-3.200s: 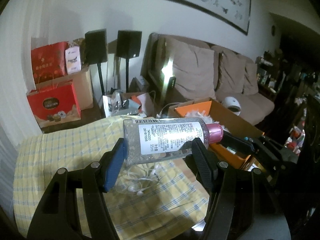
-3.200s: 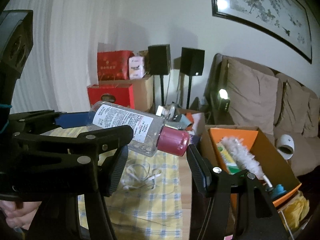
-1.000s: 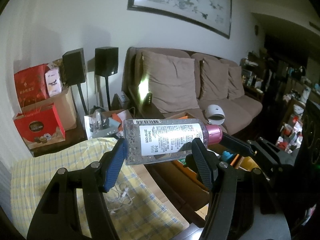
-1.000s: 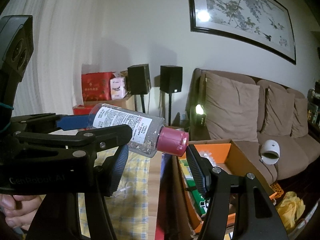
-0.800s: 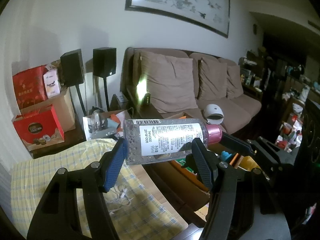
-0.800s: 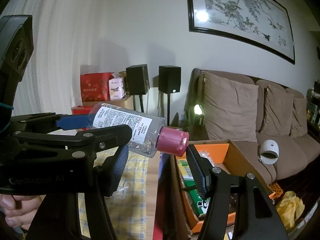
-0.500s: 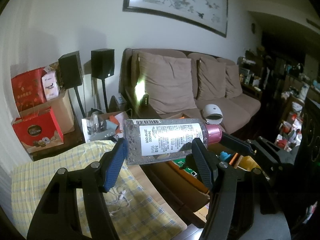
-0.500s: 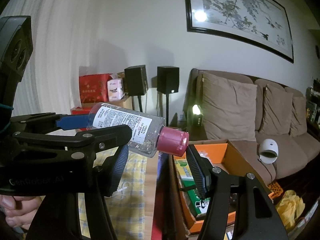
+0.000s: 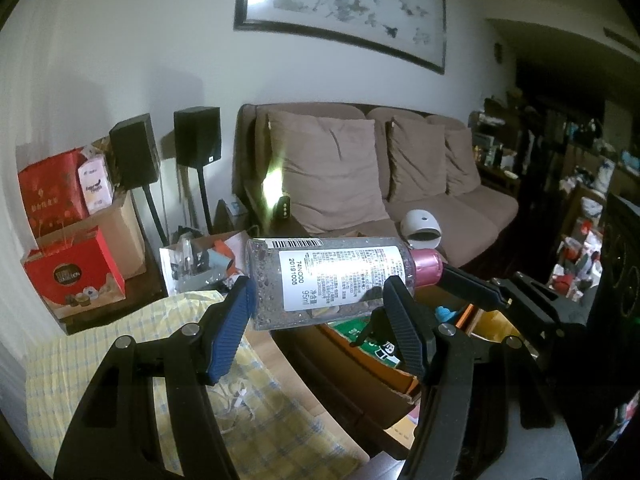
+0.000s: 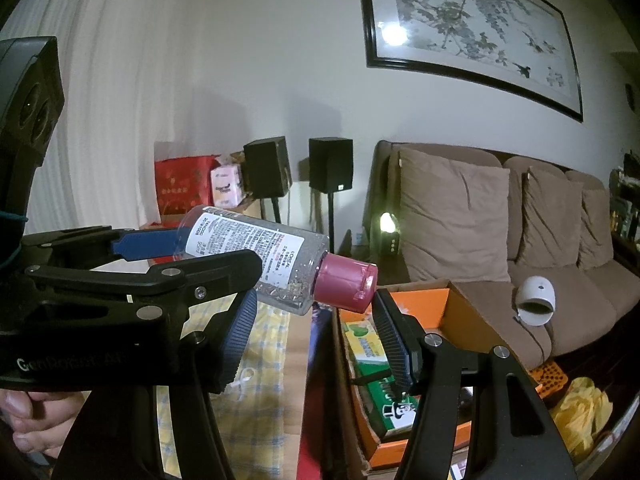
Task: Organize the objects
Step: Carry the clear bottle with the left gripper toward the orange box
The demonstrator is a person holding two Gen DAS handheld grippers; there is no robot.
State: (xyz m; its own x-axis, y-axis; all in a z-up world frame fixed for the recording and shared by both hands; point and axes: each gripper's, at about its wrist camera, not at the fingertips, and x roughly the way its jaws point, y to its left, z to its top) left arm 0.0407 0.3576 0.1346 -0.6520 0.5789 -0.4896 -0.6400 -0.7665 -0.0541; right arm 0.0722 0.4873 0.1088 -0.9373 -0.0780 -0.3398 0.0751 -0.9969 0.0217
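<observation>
Swung away from the yellow checked cloth point(image 9: 120, 360) toward the couch point(image 9: 400, 184) since earlier. Left tongs point(image 9: 320, 312) tilted slightly down, pinching the clear bottle point(image 9: 332, 280) sideways. Right tongs point(image 10: 316, 332) spread just under its pink cap point(image 10: 346, 283), holding nothing. Orange box point(image 10: 424, 300) below, nothing blocking.

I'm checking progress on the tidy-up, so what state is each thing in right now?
Clear plastic bottle with pink cap: capped, lying sideways in the air, not yet boxed.
Left claw: shut on the bottle's body.
Right claw: open, fingers either side of the cap.
Orange-lined cardboard box: open, partly filled.
White earphones: loose on the yellow checked cloth.
</observation>
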